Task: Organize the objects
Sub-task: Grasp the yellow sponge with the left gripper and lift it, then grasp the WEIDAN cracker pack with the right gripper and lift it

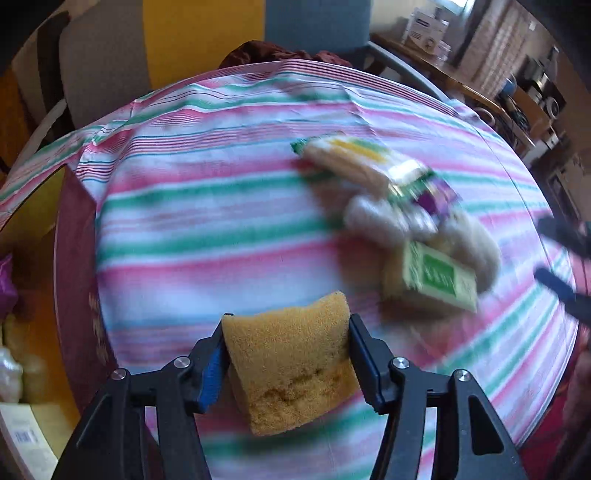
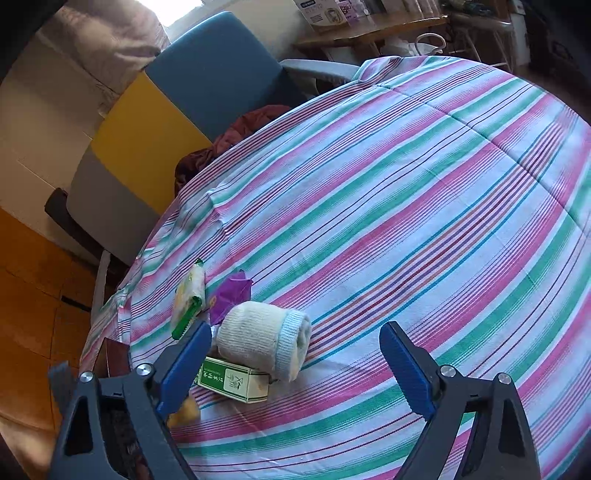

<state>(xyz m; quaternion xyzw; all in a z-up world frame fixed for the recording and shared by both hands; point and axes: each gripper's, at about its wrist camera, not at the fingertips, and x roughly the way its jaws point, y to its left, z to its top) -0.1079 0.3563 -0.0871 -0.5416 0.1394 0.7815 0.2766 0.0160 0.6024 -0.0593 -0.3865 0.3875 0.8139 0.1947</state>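
Observation:
A yellow sponge (image 1: 291, 362) sits between the jaws of my left gripper (image 1: 290, 321), which is shut on it, its pads pressed into its sides above the striped tablecloth (image 1: 207, 206). This view is blurred. To the right lies a cluster: a rolled white sock (image 2: 258, 336), a green-and-white box (image 2: 232, 380), a purple wrapper (image 2: 232, 291) and a green-yellow packet (image 2: 190, 295). My right gripper (image 2: 295, 328) hangs open over the sock and box with nothing between its fingers. A yellow bit (image 2: 184, 408) shows beside its left finger.
A blue chair (image 2: 221, 74) with a dark red cloth (image 2: 229, 136) stands at the table's far side. A dark red box (image 2: 114, 354) sits at the table's left edge. A wooden shelf (image 2: 369, 29) with boxes stands further back. Orange floor lies left.

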